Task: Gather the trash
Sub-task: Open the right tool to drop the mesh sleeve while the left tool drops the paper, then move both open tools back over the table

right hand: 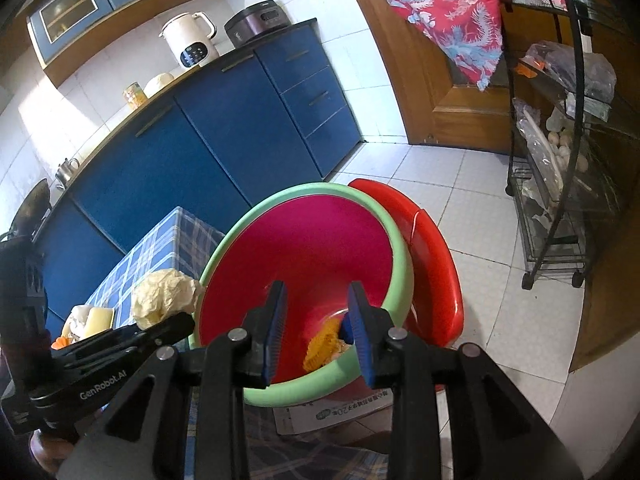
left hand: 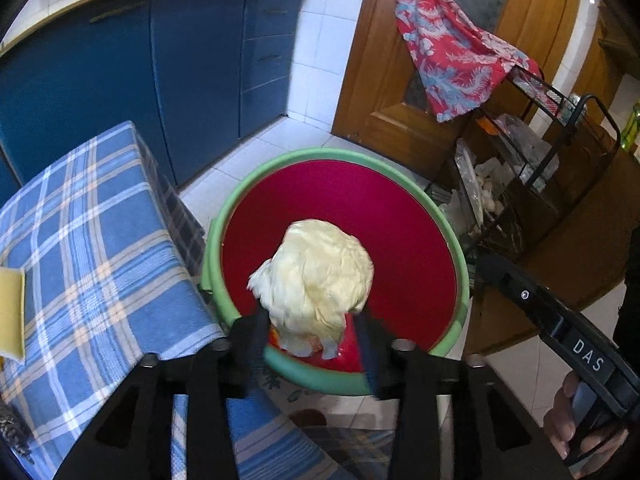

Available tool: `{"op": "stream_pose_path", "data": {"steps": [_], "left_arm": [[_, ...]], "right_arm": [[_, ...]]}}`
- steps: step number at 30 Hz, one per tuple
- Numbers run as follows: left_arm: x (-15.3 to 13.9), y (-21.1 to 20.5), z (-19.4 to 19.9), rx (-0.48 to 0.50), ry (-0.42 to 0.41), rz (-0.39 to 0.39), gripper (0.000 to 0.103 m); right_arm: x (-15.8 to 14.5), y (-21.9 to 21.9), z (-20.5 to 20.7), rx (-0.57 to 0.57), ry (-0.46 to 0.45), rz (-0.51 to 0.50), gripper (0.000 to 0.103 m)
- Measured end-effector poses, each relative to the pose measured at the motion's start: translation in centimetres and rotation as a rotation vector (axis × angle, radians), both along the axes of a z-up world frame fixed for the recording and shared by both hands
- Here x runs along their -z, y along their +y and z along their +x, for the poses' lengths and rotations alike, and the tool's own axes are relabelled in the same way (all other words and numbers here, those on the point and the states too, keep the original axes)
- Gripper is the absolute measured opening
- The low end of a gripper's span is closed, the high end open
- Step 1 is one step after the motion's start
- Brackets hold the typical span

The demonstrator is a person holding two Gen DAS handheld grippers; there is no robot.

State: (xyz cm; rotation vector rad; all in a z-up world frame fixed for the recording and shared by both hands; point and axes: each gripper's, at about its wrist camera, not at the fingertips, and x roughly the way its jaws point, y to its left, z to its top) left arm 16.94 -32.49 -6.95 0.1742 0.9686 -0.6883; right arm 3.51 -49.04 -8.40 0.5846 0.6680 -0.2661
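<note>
Two grippers, one bin, one loose ball of paper: what I see from the remote station.

1. Left gripper [left hand: 311, 314]. Tilted down over the near edge of the bin. Fingers apart. The paper ball sits between and above the tips; a strip of the bin's red shows between the ball and the right-hand finger, so I read the pads as not pressing on it.

2. Paper ball [left hand: 320, 272]. Crumpled, pale yellow, slightly blurred. In the left wrist view it hangs over the bin's red inside; in the right wrist view it sits at the tip of the left gripper, just beside the green rim on the table side.

3. Right gripper [right hand: 316, 286]. Pointed down into the bin's mouth. Blue-padded fingers apart, nothing between them. A hand [left hand: 568, 420] grips its handle at the lower right of the left wrist view.

4. Bin [left hand: 400, 168]. Round, pale green rim, red inside, standing on the tiled floor against the corner of the table.

5. Trash already in the bin [right hand: 324, 344]. An orange-yellow lump at the bottom, near the right gripper's right finger.

6. Table [left hand: 100, 240]. Covered in a blue checked cloth; a yellow sponge [left hand: 12, 312] lies at its edge.

7. Red plastic piece [right hand: 432, 264]. Curved, touching the bin's far side.

8. Surroundings. Blue cabinets [left hand: 192, 72], a white kettle [right hand: 192, 40] on the counter, a wire cart [right hand: 560, 200], and a red floral cloth [left hand: 448, 52] draped from the wooden door to the cart.
</note>
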Motion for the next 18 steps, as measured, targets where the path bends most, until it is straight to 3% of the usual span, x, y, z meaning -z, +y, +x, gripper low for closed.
{"op": "stream_pose_path", "data": {"steps": [18], "left_arm": [[-1.5, 4.1, -0.7, -0.098, -0.017, -0.004, 0.055]], "right_arm": [[-0.5, 0.8, -0.8, -0.001, -0.003, 0.005, 0.044]]}}
